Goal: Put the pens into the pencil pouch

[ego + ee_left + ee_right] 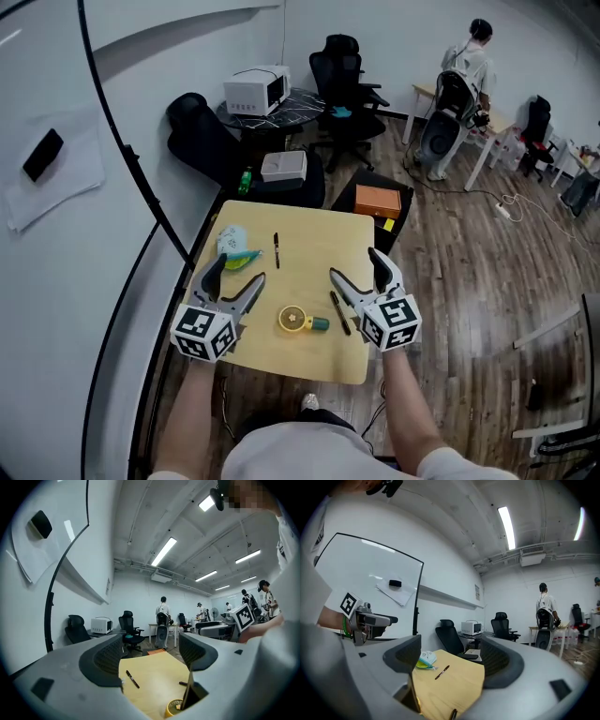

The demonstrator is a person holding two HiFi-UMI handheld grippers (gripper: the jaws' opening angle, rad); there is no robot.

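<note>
In the head view, a square table of smooth pale wood (305,277) fills the middle. A soft blue-and-green pencil pouch (232,246) lies at its upper left. A thin black pen (277,249) lies near the pouch, to its right. A second black pen (339,312) lies low down, beside a round yellow gadget (295,320).

The left gripper (240,270) and right gripper (354,265) both have their jaws wide apart, with nothing in them.

The left gripper view shows both pens and the gadget, but no pouch.

The right gripper view shows the pouch at centre left.

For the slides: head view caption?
Left gripper and right gripper, both open, hover over a table with two pens and a pouch.
</note>
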